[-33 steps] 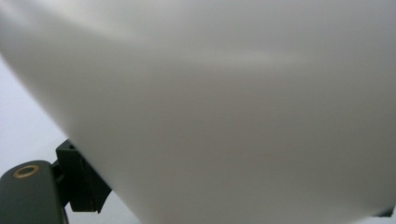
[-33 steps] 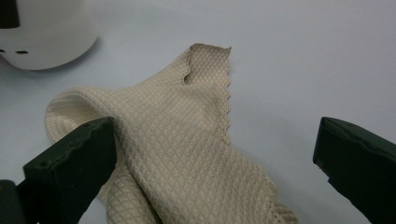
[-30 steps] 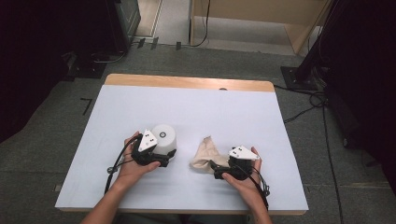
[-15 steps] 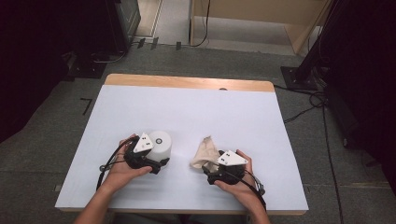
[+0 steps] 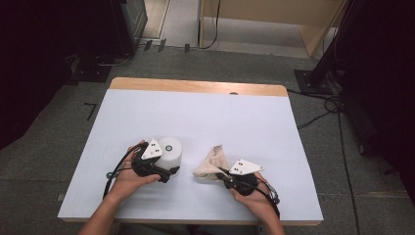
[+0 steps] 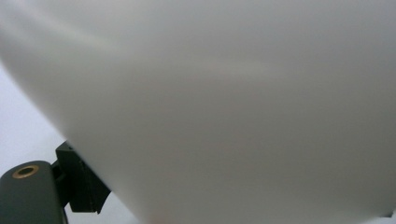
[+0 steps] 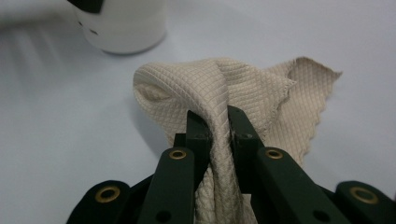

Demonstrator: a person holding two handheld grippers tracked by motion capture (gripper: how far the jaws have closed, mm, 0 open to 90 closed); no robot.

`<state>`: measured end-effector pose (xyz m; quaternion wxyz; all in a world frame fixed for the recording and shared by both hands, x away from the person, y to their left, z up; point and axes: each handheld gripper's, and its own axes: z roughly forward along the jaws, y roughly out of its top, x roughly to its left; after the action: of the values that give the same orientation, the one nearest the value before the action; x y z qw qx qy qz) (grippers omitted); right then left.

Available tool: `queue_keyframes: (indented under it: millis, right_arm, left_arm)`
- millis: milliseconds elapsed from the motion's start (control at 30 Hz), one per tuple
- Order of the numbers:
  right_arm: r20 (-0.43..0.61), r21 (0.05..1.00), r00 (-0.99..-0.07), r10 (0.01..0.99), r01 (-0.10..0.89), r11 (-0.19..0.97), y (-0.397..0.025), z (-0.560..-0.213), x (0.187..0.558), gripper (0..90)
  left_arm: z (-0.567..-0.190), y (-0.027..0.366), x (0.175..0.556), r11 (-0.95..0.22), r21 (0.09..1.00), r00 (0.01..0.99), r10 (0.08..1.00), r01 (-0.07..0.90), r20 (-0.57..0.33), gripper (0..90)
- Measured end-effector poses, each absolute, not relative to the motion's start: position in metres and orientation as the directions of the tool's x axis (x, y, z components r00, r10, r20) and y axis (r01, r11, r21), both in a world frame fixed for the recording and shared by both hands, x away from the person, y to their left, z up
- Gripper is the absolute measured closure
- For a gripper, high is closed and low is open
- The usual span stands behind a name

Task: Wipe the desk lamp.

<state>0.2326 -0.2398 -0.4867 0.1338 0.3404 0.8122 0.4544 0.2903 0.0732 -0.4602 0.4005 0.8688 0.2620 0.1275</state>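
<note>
A white cylinder stands upright on the white table, left of centre near the front. My left gripper is shut around its lower part. In the left gripper view the cylinder's wall is very close, and one dark finger presses against it at the bottom left. A beige waffle-weave cloth lies bunched to the right. My right gripper is shut on a raised fold of the cloth, pinched between both jaws of my right gripper. The cylinder stands beyond the cloth.
The table's wooden far edge borders a grey carpeted floor. Cables run across the floor at the right, and dark equipment stands at the far left and right. The table's far half is bare white surface.
The left hand swayed left with the cylinder, then came back. The right hand drew slightly toward the front edge with the cloth still pinched.
</note>
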Motion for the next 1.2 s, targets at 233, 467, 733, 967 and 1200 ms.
queue_keyframes:
  millis: [233, 467, 733, 967, 1200]
  right_arm:
    - [0.044, 0.824, -0.663, 0.747, 0.447, 0.348, -0.221, -0.494, 0.243, 57.4]
    - [0.057, 0.805, -0.725, 0.686, 0.44, 0.398, -0.218, -0.496, 0.263, 19.0]
    - [0.074, 0.771, -0.74, 0.668, 0.468, 0.433, -0.21, -0.502, 0.279, 13.8]
    - [0.032, 0.745, -0.74, 0.672, 0.466, 0.478, -0.206, -0.503, 0.276, 19.4]
    - [0.038, 0.768, -0.678, 0.734, 0.489, 0.413, -0.218, -0.501, 0.272, 71.3]
  left_arm:
    - [-0.46, 0.075, 0.288, -0.559, 0.751, 0.84, 0.542, 0.352, 0.01, 8.1]
    - [-0.46, 0.076, 0.29, -0.553, 0.753, 0.84, 0.543, 0.357, 0.001, 8.1]
    - [-0.462, 0.074, 0.291, -0.555, 0.759, 0.845, 0.535, 0.342, 0.01, 8.0]
    - [-0.462, 0.073, 0.29, -0.562, 0.757, 0.846, 0.532, 0.335, 0.021, 8.0]
    - [-0.46, 0.07, 0.289, -0.577, 0.75, 0.85, 0.525, 0.324, 0.036, 8.0]
